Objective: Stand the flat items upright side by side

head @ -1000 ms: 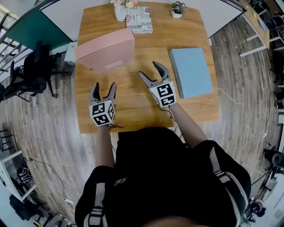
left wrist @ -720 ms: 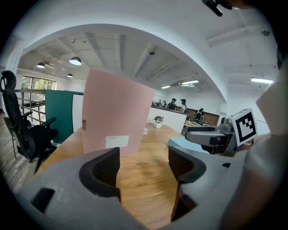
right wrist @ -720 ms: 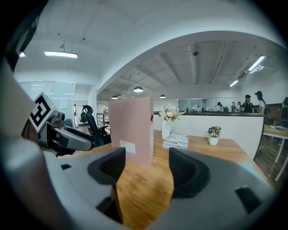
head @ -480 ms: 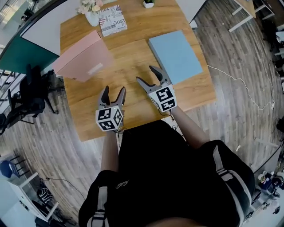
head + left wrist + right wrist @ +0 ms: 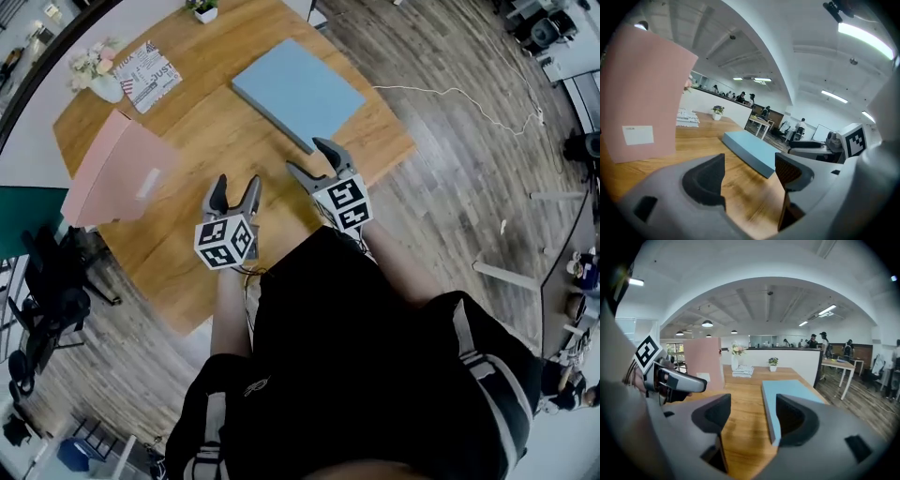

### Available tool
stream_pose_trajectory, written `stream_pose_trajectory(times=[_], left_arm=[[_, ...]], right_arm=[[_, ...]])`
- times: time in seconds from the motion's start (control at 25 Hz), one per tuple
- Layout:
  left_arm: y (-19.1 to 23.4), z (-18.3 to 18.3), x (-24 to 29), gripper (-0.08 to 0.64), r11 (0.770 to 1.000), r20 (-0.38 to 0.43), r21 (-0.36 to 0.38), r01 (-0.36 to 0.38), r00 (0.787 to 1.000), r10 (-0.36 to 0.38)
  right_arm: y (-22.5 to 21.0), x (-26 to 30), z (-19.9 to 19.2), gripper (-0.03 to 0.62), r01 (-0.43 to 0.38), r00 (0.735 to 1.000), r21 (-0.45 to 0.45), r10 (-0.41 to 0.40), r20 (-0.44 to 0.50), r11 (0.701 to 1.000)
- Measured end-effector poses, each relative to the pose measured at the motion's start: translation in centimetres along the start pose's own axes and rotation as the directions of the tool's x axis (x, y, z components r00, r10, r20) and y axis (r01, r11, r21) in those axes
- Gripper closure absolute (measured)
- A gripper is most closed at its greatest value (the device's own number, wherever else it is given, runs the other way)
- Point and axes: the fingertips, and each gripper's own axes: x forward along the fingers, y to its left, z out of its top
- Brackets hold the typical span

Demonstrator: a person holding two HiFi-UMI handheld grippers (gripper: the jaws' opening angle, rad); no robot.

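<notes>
Nearest, over the front edge of the counter (image 5: 202,112): left tool (image 5: 234,183) and right tool (image 5: 307,156), side by side, both spread wide and pinching nothing, with the right tips close by a corner of the blue box (image 5: 298,91). Beyond, lying flat toward the right: that blue box; standing upright well to its left at the counter's edge: pink box (image 5: 112,173) with a white label (image 5: 147,183). Farthest back: magazine (image 5: 150,73), vase (image 5: 101,82) of flowers just beside it, small plant (image 5: 203,7).
</notes>
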Motion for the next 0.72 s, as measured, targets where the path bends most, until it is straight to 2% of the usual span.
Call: stream_pose_trajectory(times=[0.2, 0.36, 0.52, 0.72], left_arm=[[-3.3, -1.4, 3.0, 0.221, 0.996, -0.072, 0.009, 0.086, 0.994, -0.085], [-4.3, -1.9, 5.7, 0.219, 0.995, -0.119, -0.013, 0.101, 0.988, -0.102], [-5.2, -2.0, 9.1, 0.219, 0.994, -0.152, -0.072, 0.086, 0.984, -0.096], [-5.7, -1.5, 14.1, 0.218, 0.981, -0.162, -0.192, 0.025, 0.985, -0.056]], right_arm=[[-3.4, -2.3, -2.5, 0.285, 0.065, 0.997, 0.048, -0.063, -0.042, 0.997], [-6.3, -2.7, -4.2, 0.285, 0.067, 0.994, 0.087, -0.059, -0.088, 0.994], [-10.2, -2.1, -5.1, 0.285, 0.028, 0.992, 0.143, -0.011, -0.123, 0.989], [-16.2, 0.0, -5.6, 0.276, -0.058, 0.982, 0.148, 0.084, -0.172, 0.987]])
